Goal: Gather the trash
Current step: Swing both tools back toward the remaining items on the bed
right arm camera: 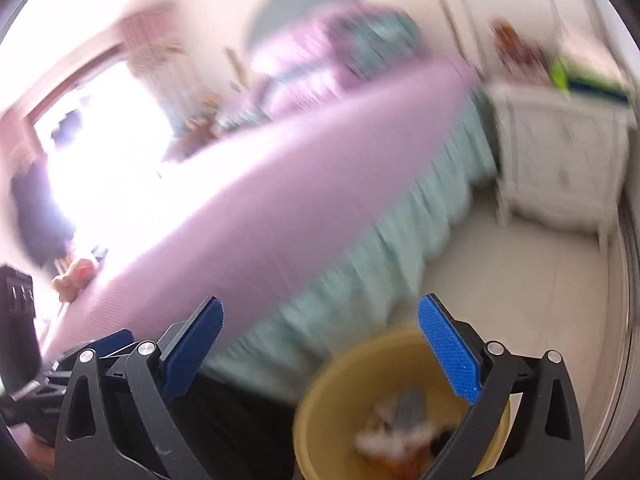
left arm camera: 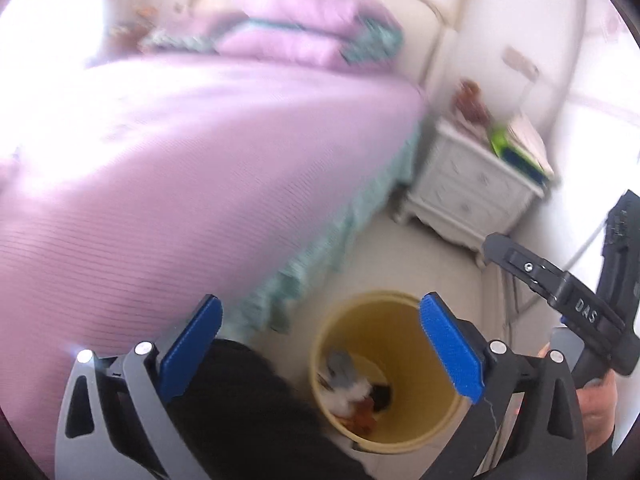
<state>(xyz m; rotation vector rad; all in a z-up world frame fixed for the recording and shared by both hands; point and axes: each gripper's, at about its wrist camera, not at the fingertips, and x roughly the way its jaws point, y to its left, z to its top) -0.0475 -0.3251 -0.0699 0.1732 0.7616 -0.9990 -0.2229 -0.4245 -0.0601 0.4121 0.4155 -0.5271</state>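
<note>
Count from my two wrist views: one yellow bin (left arm camera: 404, 432) with a trash heap (left arm camera: 352, 388) inside, pieces too blurred to count. One bed (left arm camera: 200, 152), two purple pillows (left arm camera: 296, 20). One white nightstand (left arm camera: 472, 192), two drawers (left arm camera: 476, 184).

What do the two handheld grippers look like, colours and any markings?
Both the left gripper and the right gripper have black and grey linkage arms with silver rivets and flat blue textured pads. In the left wrist view, the right gripper's black body carries white "DAS" lettering.
</note>
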